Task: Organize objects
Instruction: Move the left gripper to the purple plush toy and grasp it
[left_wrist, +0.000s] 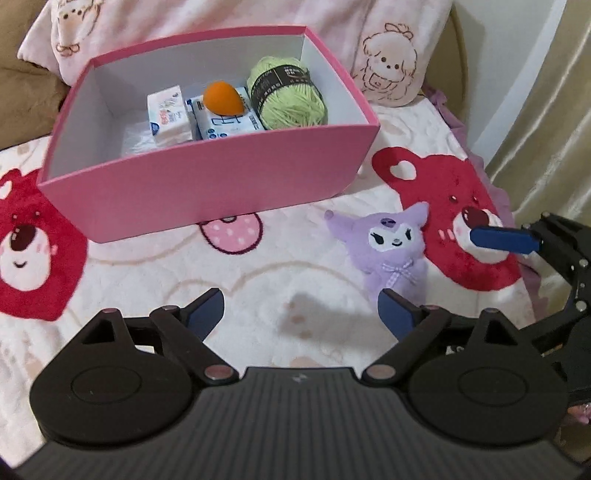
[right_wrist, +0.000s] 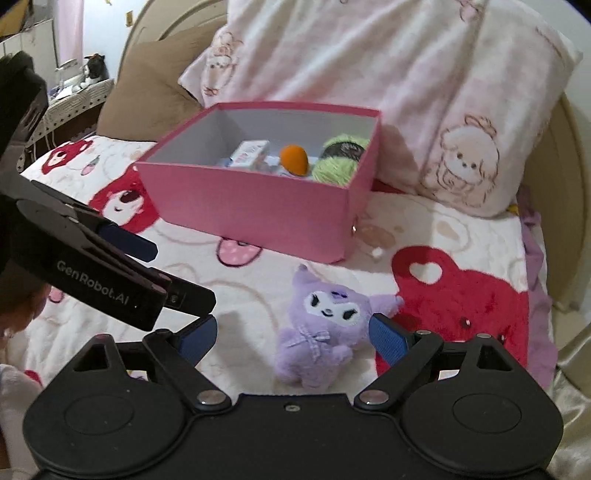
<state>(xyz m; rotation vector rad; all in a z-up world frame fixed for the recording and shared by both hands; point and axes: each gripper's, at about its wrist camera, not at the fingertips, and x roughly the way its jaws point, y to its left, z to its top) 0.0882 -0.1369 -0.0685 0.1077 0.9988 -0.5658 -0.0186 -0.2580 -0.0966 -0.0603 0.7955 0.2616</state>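
Note:
A purple plush toy (right_wrist: 325, 325) lies on the bear-print blanket (right_wrist: 258, 280) in front of the pink box (right_wrist: 251, 206). My right gripper (right_wrist: 293, 338) is open and low over the blanket; the plush sits between its blue pads, nearer the right one, and neither pad presses it. My left gripper (left_wrist: 301, 312) is open with only blanket between its fingers, and the plush (left_wrist: 391, 243) lies just beyond its right fingertip. The pink box (left_wrist: 207, 206) holds a green yarn ball (left_wrist: 288, 92), an orange egg-shaped sponge (left_wrist: 221, 98) and white packets (left_wrist: 168, 114).
Pink-and-white pillows (right_wrist: 369, 62) lean behind the box, with a brown cushion (right_wrist: 147, 88) at the left. One blue finger (left_wrist: 498, 239) of the right gripper reaches in from the right of the left wrist view. The bed's edge and a curtain (left_wrist: 546, 147) are on the right.

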